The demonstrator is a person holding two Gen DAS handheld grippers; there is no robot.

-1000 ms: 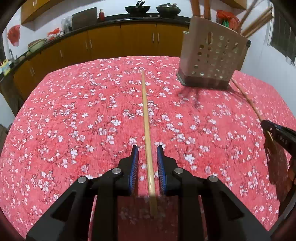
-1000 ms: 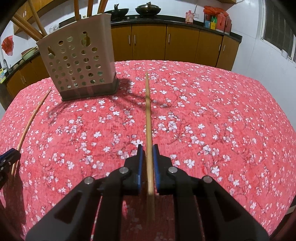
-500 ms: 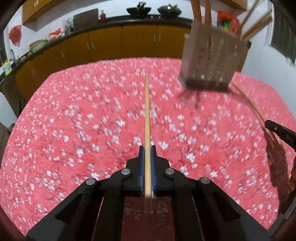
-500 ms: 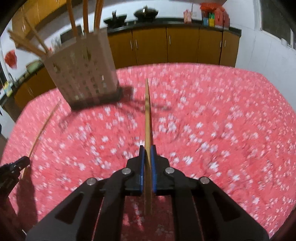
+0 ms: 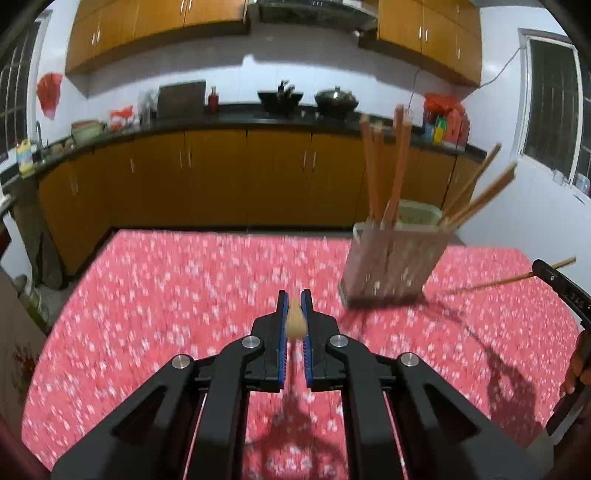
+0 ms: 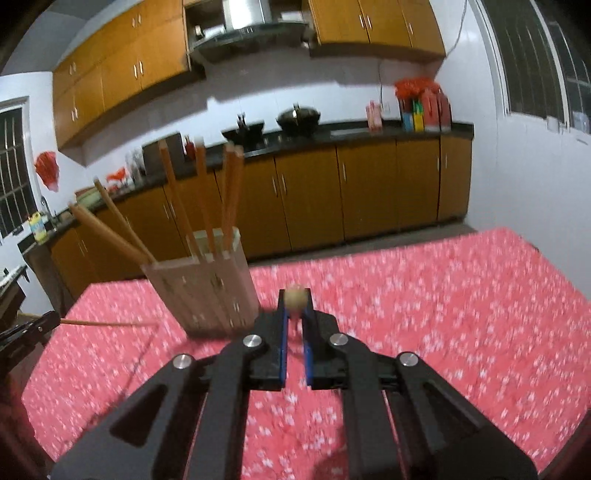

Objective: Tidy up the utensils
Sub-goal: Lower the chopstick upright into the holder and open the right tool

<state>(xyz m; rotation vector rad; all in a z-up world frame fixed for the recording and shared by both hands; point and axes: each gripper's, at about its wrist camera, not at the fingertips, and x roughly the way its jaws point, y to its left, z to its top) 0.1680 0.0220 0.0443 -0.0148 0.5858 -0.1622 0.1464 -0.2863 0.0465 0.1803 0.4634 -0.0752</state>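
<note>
A red cloth with small white blossoms (image 5: 155,295) covered the bench, blurred in both views. Beyond its far edge ran a kitchen: orange-brown lower cabinets (image 5: 221,177) under a dark counter carrying two woks (image 5: 336,98), with matching wall cupboards above and white walls to either side.

The left gripper (image 5: 294,314) was pressed together on a wooden chopstick (image 5: 295,321), pinched between the blue pads. This chopstick lay along the gripper's own line, seen almost end-on, so only its pale butt end showed and its long axis ran away from the camera. The right gripper (image 6: 294,306) likewise pinched its own chopstick (image 6: 294,298), again end-on, a round tan tip between the pads, pointing forward over the cloth.

The perforated beige utensil holder (image 5: 391,266) stood on the cloth ahead and to the right of the left gripper; from the right gripper it (image 6: 207,291) sat ahead and just left. Several chopsticks stood in it, some upright, some leaning outward.

Only the left wrist view showed the right gripper from the side (image 5: 561,284), far to the right, with its chopstick's full length running roughly level toward the holder. Only the right wrist view showed the left gripper (image 6: 29,328) at the far left, its chopstick a thin level line pointing at the holder's base, and a steel range hood (image 6: 251,26) overhead.
</note>
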